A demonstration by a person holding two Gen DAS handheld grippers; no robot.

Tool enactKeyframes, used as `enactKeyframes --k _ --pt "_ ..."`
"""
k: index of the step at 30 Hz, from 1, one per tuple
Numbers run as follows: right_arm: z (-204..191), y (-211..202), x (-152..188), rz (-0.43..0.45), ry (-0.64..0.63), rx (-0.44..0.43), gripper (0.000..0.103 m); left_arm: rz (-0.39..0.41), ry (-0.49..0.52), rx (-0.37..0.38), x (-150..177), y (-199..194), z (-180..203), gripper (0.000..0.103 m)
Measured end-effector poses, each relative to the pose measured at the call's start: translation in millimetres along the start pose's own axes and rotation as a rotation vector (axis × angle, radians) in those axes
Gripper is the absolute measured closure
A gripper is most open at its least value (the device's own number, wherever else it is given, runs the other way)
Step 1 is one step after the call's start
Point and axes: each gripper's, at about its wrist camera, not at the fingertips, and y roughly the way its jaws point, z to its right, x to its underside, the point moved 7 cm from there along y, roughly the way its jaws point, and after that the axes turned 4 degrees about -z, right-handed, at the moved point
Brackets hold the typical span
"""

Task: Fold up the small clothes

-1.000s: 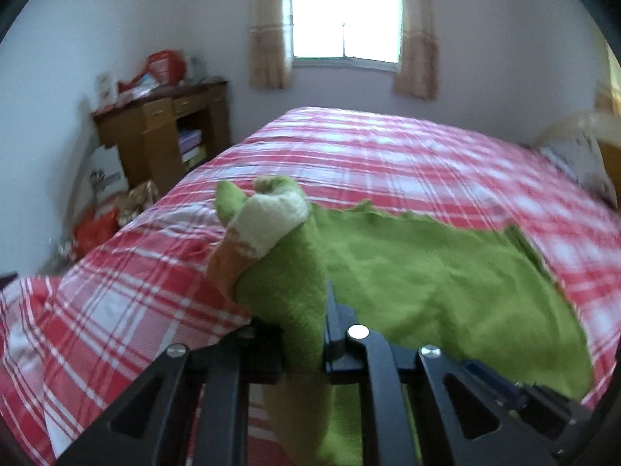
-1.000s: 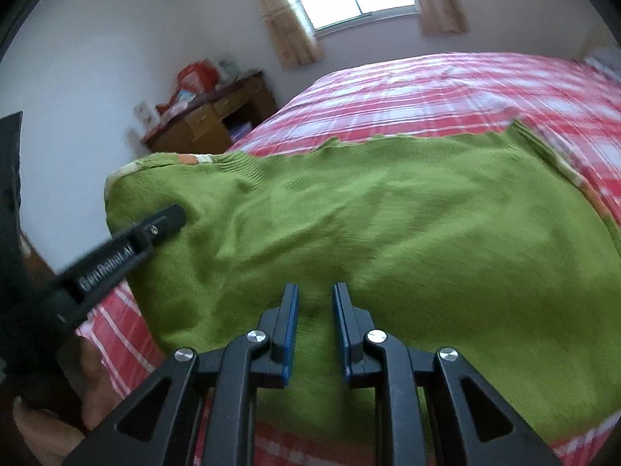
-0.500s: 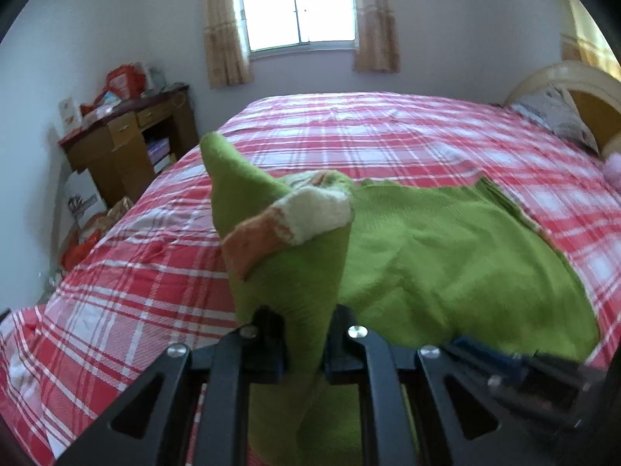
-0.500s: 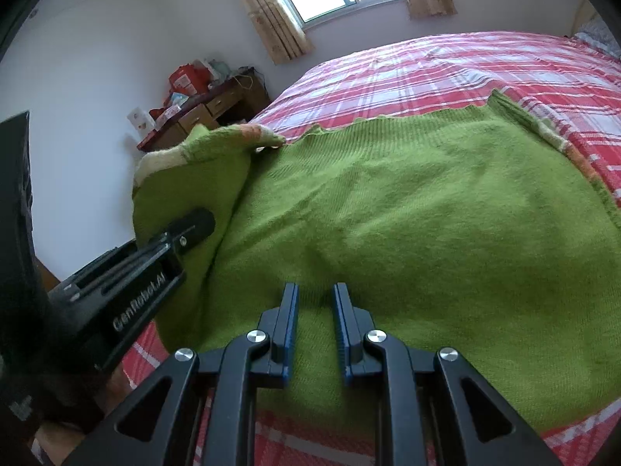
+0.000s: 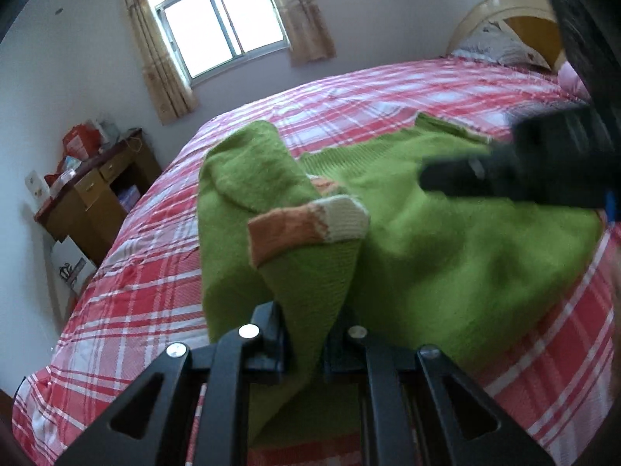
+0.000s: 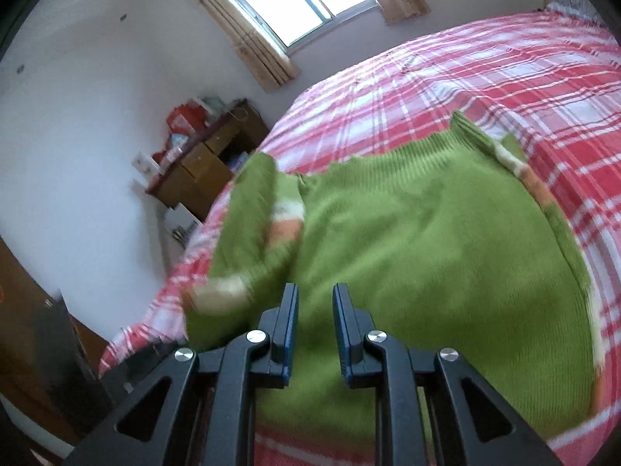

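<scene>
While left gripper (image 5: 306,334) pinches its orange-and-cream-cuffed sleeve (image 5: 310,268), green knit sweater (image 6: 427,240) lies on plaid bed (image 6: 465,77); right gripper (image 6: 315,322) narrowly parted, empty.

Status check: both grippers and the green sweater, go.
Left gripper shut on sweater sleeve, carrying it over the body. Right gripper open, empty, above green sweater spread on plaid bed. Nothing blocking.
</scene>
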Motion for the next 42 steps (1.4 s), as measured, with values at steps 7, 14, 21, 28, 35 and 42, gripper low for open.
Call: enactKeyframes --k 7,14,21,28,35,42 --pt "-21.8 36.9 -37.2 -0.054 0.049 -0.184 0.045 0.006 -0.041 0.056 -0.7 0.6 -3.5 0.09" --pt "-33.9 105.9 -49.7 -0.192 -0.044 -0.115 0.045 0.015 -0.053 0.069 0.7 -1.3 -2.4 0.09" --pt "-39.1 125.3 -42.9 -0.239 -0.103 -0.165 0.08 0.013 -0.065 0.089 1.7 -0.3 -1.8 0.089" --pt "-45.1 103.6 -48.7 -0.163 -0.121 -0.166 0.086 0.022 -0.119 0.151 3.1 -4.3 -6.7 0.089" --pt "-53.1 71.6 -56.1 -0.117 -0.2 -0.098 0.087 0.056 -0.205 0.215 -5.4 -26.3 -5.7 0.089" --pt "-36.0 29.6 -80.7 -0.067 -0.245 -0.026 0.088 0.116 -0.161 0.261 -40.1 -54.0 23.2 0.089"
